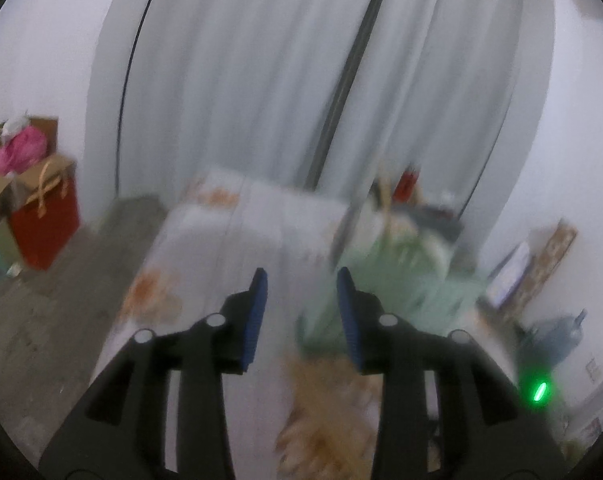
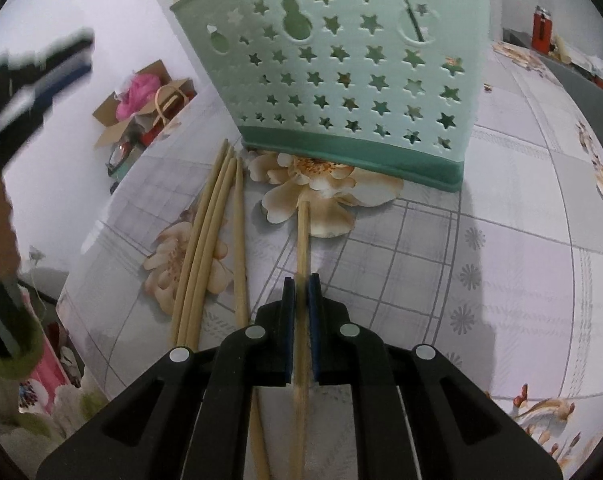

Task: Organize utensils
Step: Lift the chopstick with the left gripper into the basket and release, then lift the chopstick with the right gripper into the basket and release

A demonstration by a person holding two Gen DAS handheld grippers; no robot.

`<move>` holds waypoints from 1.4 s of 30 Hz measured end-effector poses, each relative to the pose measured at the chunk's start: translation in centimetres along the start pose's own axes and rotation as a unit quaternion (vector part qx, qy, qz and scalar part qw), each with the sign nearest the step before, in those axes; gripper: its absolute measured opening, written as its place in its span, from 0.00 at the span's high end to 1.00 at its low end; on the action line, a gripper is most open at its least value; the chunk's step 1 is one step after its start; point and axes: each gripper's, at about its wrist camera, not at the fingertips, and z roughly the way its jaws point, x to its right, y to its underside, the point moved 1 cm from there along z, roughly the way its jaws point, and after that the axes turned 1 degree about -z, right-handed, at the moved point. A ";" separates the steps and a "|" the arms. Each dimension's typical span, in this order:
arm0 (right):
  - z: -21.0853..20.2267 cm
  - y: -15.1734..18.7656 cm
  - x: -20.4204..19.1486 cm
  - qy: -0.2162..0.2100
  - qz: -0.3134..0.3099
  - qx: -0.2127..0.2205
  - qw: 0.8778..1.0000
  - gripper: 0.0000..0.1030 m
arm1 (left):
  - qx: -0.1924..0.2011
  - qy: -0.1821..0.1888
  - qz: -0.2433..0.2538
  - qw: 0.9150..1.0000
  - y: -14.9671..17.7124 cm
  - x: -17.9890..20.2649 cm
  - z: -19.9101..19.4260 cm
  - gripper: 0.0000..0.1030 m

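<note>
**Lift the clamped chopstick clean and drop it tip-first into the green holder**

At the bench's left edge the left hand-held gripper [image 1: 301,312] hangs in the air with its blue pads apart and nothing between them; its view is blurred, so what lies beneath it is hard to tell. It also shows as a blur at the left of the right wrist view.

Just right of that edge, four loose chopsticks [image 2: 217,240] lie bunched on the flowered cloth, near the holder's left end but not touching it, as far as can be seen.

Next to them, the right hand-held gripper [image 2: 300,292] is clamped on a single chopstick [image 2: 302,236], whose far end points at the base of the green star-cut holder [image 2: 341,68] standing towards the bench's far side.

To do this step well, I judge the right hand should raise the stick clear of the bunch, tilt it upright over the holder's rim, and only then release. A low swing could knock the light holder.
</note>
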 end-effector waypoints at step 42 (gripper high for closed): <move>-13.8 -7.4 -3.0 0.095 -0.016 0.242 0.965 0.94 | -0.155 0.005 0.047 0.987 10.9 1.5 2.3 0.48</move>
